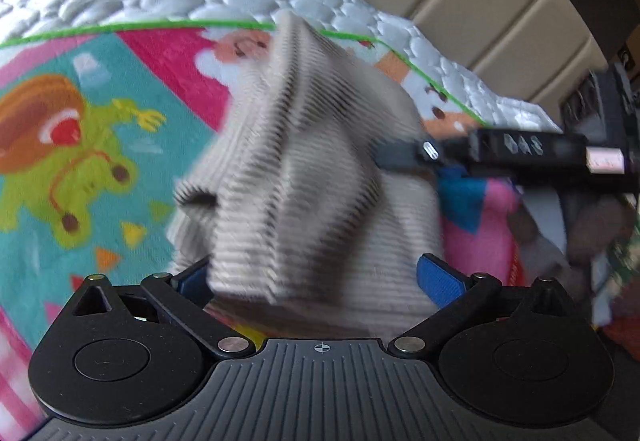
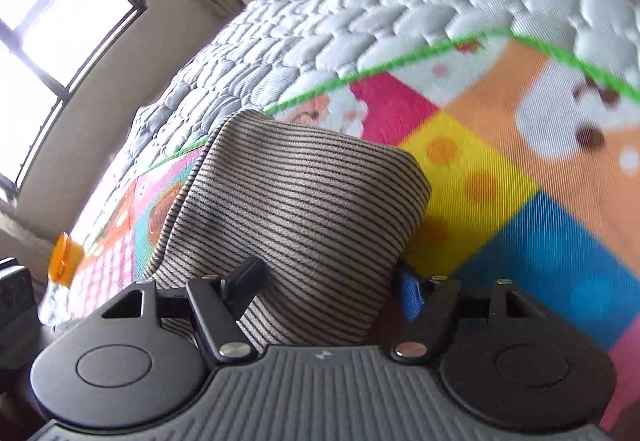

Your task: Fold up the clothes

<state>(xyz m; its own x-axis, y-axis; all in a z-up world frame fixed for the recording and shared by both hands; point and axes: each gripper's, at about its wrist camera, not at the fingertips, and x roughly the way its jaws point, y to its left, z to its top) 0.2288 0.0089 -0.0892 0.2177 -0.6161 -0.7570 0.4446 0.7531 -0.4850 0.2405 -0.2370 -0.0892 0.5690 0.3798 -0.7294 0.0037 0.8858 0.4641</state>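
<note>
A white quilted bed (image 2: 340,21) carries a bright cartoon-print mat (image 2: 520,181). Nearest, both tongs, left (image 1: 316,281) and right (image 2: 328,289), stand wide around the bunched beige black-striped knit garment (image 2: 304,201); whether the pads bite is unclear. At three o'clock in the left view, the right tongs reach in. A loose hold could let the fold collapse.

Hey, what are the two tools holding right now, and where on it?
Both tools have the striped garment between their fingers: the right tool at a folded edge, the left tool at a bunched part. Whether either presses is unclear.
</note>
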